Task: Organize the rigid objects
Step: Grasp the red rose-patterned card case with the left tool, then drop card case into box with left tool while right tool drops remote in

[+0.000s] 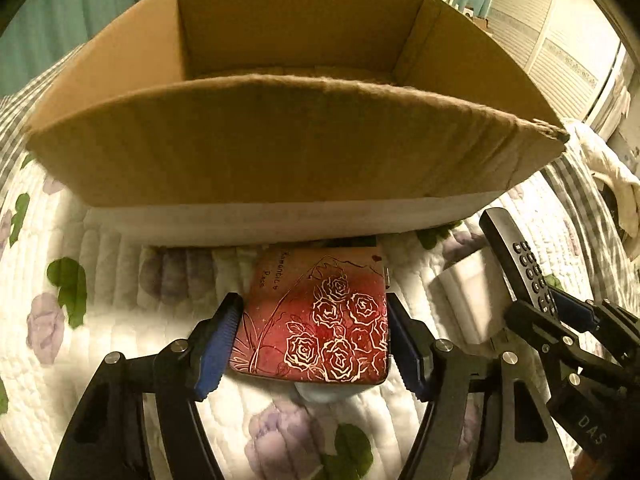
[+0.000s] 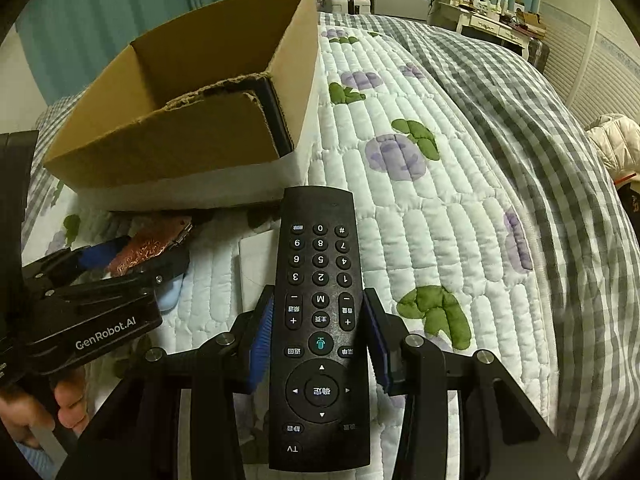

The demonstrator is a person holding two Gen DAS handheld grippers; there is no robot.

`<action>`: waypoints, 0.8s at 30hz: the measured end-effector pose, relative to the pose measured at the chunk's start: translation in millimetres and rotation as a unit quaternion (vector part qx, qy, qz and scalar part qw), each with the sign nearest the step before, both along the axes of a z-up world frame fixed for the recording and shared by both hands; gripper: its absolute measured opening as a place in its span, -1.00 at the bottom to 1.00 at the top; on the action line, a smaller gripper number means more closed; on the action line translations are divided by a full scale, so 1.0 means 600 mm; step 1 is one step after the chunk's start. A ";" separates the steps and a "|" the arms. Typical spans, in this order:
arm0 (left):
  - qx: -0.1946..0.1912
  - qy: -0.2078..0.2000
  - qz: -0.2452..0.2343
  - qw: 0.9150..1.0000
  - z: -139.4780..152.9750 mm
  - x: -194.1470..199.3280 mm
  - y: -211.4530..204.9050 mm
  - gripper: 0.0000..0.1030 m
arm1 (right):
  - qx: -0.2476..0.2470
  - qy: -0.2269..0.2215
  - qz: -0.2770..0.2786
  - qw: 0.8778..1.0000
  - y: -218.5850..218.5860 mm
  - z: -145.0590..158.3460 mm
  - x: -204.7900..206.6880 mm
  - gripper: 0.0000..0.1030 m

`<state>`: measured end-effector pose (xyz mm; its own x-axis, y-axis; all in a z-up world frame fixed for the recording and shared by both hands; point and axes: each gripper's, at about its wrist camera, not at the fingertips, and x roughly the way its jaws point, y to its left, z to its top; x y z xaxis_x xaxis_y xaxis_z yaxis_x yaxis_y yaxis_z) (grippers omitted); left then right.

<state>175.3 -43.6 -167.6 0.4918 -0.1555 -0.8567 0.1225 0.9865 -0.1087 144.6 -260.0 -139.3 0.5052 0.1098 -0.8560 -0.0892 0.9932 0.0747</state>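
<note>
Left gripper (image 1: 312, 340) straddling red rose-print case (image 1: 320, 320) on quilt (image 1: 120, 280), blue pads at both sides; contact unclear, probably lining up a pick. Right gripper (image 2: 318, 344) pinching black remote (image 2: 320, 320) across its width, raised off bedding, likely bound for cardboard box (image 1: 280, 140) just beyond. Left view only: box floor mostly hidden. Right view only: dark flat item (image 2: 276, 116) against box wall, remote keypad.
</note>
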 end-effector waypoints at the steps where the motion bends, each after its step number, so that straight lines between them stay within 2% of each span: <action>1: -0.003 -0.001 0.002 1.000 0.003 -0.008 0.001 0.37 | 0.000 -0.002 0.000 1.000 -0.001 0.001 -0.001 -0.20; 8: -0.009 -0.015 0.012 1.000 0.024 -0.057 0.010 0.37 | 0.004 -0.009 -0.005 1.000 -0.013 0.019 -0.021 -0.20; 15: -0.025 -0.035 0.019 0.999 0.064 -0.096 0.030 0.37 | -0.003 -0.030 -0.001 1.000 -0.013 0.065 -0.049 -0.20; 24: -0.023 -0.099 0.020 0.995 0.166 -0.136 0.033 0.37 | 0.010 -0.082 0.013 0.996 0.000 0.161 -0.067 -0.20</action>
